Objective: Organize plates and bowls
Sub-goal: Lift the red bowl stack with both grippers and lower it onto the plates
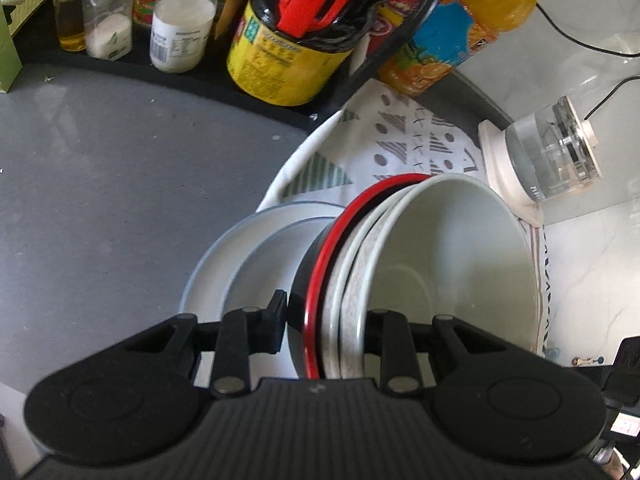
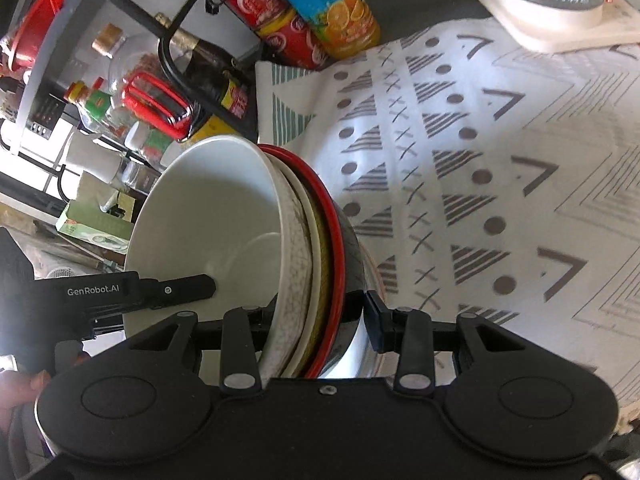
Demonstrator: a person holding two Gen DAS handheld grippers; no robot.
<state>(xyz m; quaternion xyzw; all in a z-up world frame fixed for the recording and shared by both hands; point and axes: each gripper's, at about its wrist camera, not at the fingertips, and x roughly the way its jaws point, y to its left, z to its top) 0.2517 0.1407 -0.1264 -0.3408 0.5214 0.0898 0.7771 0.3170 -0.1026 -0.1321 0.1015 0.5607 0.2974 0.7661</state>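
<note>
Left wrist: left hand-held gripper [image 1: 324, 324] clamped on bowl stack [image 1: 452, 264] rim; stack extends toward 1 o'clock, above plates [image 1: 224, 264] on counter [image 1: 120, 168].

Right wrist: right hand-held gripper [image 2: 320, 316] clamped on stack [image 2: 224, 216], extending toward 11 o'clock; cloth [image 2: 480, 168] at 2 o'clock.

The left gripper [image 1: 326, 330] is matte black plastic: a ribbed central housing with one small screw, flanked by two rounded lobes with raised oval discs, and two flat link arms pinned at each end by silver rivets. The right gripper [image 2: 320, 316] has the same build, with a silver screw at the top of its housing and blocky black finger pads [image 2: 376, 322]. In the right wrist view the left gripper's side appears as a flat black bar printed "GenRobot.AI" in white, with a small round screw.
</note>
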